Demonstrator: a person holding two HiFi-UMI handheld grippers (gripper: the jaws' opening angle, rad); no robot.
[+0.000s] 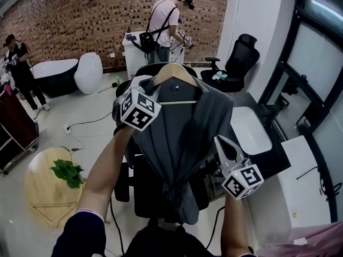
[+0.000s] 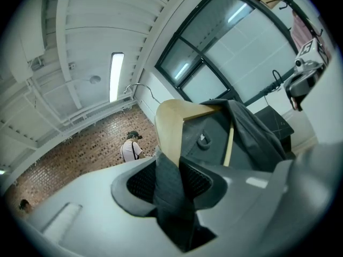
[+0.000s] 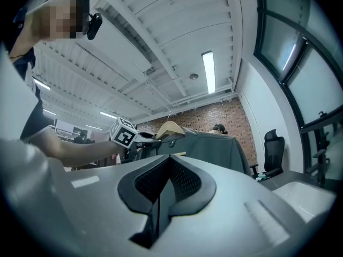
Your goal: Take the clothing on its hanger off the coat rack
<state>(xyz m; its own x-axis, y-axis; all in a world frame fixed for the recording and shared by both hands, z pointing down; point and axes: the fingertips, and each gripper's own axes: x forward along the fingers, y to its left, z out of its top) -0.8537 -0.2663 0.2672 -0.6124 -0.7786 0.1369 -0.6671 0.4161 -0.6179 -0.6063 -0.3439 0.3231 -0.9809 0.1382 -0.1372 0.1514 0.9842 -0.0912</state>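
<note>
A grey garment [image 1: 182, 138] hangs on a wooden hanger [image 1: 174, 74], held up in the air in front of me. My left gripper [image 1: 149, 87] is shut on the garment's left shoulder, where the cloth lies over the hanger's arm. In the left gripper view the grey cloth [image 2: 171, 191] is pinched between the jaws of the left gripper [image 2: 170, 178]. The wooden hanger [image 2: 171, 127] rises beyond them, and its metal hook [image 2: 140, 87] stands free against the ceiling. My right gripper [image 1: 218, 139] is beside the garment's right edge; in its own view the right gripper [image 3: 166, 181] is shut with nothing in it.
A dark chair [image 1: 161, 197] stands below the garment, a black office chair [image 1: 241, 58] at the back right. White tables [image 1: 252, 127] line the right side. A round wooden table [image 1: 45, 197] with a plant is at the left. Two people [image 1: 166, 20] stand by the brick wall.
</note>
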